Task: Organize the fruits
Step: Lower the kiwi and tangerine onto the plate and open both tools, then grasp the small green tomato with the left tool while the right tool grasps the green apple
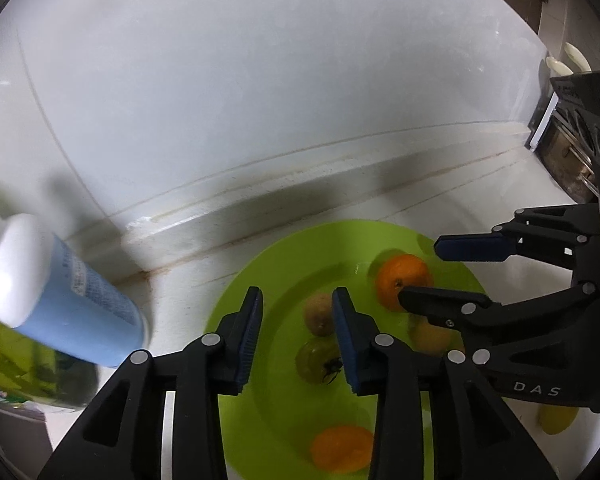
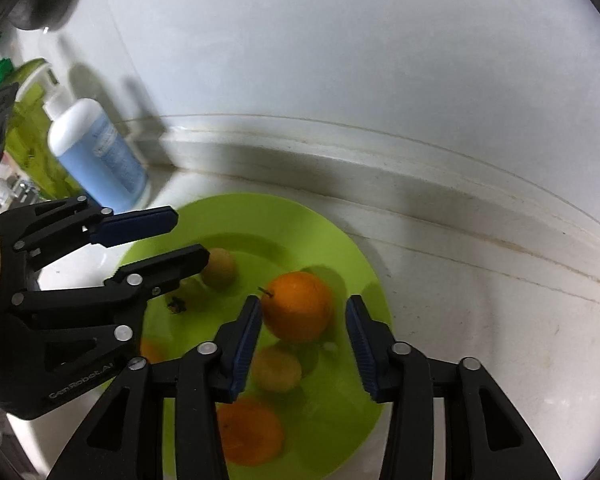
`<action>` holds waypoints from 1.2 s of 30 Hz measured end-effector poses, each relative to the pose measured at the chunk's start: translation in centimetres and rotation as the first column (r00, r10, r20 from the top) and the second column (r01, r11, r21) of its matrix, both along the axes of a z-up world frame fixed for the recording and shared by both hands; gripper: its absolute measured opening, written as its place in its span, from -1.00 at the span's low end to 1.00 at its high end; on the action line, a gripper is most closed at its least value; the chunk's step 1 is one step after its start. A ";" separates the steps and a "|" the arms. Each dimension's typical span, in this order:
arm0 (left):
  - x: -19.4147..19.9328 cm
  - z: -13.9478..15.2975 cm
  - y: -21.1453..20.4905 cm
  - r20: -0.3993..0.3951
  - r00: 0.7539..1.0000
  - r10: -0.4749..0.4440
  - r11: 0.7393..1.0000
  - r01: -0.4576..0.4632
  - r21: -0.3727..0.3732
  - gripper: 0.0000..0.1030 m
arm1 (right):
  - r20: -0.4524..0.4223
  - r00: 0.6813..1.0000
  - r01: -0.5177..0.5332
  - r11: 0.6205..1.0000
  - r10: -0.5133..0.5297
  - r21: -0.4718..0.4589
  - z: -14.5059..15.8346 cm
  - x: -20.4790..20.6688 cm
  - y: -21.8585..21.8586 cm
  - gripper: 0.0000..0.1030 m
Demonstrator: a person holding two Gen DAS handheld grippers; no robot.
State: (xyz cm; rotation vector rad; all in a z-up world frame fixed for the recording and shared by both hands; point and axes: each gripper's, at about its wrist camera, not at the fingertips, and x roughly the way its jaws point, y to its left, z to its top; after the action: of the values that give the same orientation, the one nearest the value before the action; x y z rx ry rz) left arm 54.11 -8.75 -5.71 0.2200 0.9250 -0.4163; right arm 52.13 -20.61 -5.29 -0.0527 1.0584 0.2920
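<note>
Picking fruit off the green plate [image 2: 340,248]. Right gripper [image 2: 302,344] jaws released around the far orange [image 2: 298,306]; left gripper [image 1: 298,340] released too. Next: squeeze gently, lift.

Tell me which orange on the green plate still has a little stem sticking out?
The round orange between the right claw's open fingers: a thin stem pokes from its top. The other orange, nearer the camera on the green plate, shows none.
</note>
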 end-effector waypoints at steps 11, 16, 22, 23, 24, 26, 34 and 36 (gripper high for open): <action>-3.5 4.1 1.8 0.072 0.997 0.019 0.999 -0.017 -0.033 -0.15 | 0.089 0.996 0.004 1.000 -0.006 0.029 4.0 -3.3 0.0 -0.10; -6.2 6.6 2.7 0.121 0.992 0.027 0.998 -0.021 -0.053 -0.06 | 0.146 0.989 0.027 0.999 -0.033 0.038 6.1 -5.5 0.6 -0.10; -10.1 9.4 3.6 0.186 0.982 0.019 0.997 -0.004 -0.082 0.09 | 0.215 0.974 0.056 0.997 -0.068 0.059 8.7 -9.2 0.8 0.01; -10.9 9.9 3.7 0.199 0.980 0.018 0.997 -0.001 -0.083 0.13 | 0.225 0.972 0.061 0.996 -0.073 0.061 9.0 -9.8 0.8 0.02; -11.6 10.3 3.8 0.212 0.977 0.015 0.996 0.003 -0.085 0.15 | 0.234 0.969 0.065 0.996 -0.078 0.064 9.3 -10.4 0.8 0.04; -12.9 10.8 4.1 0.234 0.972 0.012 0.996 0.007 -0.084 0.19 | 0.254 0.963 0.076 0.995 -0.091 0.068 9.9 -11.6 1.2 0.10; -18.4 12.7 5.3 0.325 0.946 0.012 0.997 0.013 -0.074 0.42 | 0.332 0.929 0.141 0.986 -0.165 0.094 12.0 -17.6 1.4 0.35; -19.4 12.8 5.7 0.328 0.944 0.014 0.997 0.012 -0.077 0.45 | 0.337 0.923 0.161 0.981 -0.188 0.105 12.1 -18.7 1.6 0.38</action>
State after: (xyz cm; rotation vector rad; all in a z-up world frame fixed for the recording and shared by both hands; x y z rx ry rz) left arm 34.70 -3.07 7.10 0.2102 0.5791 -0.3993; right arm 33.48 -18.97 6.76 0.0572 0.6952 0.1523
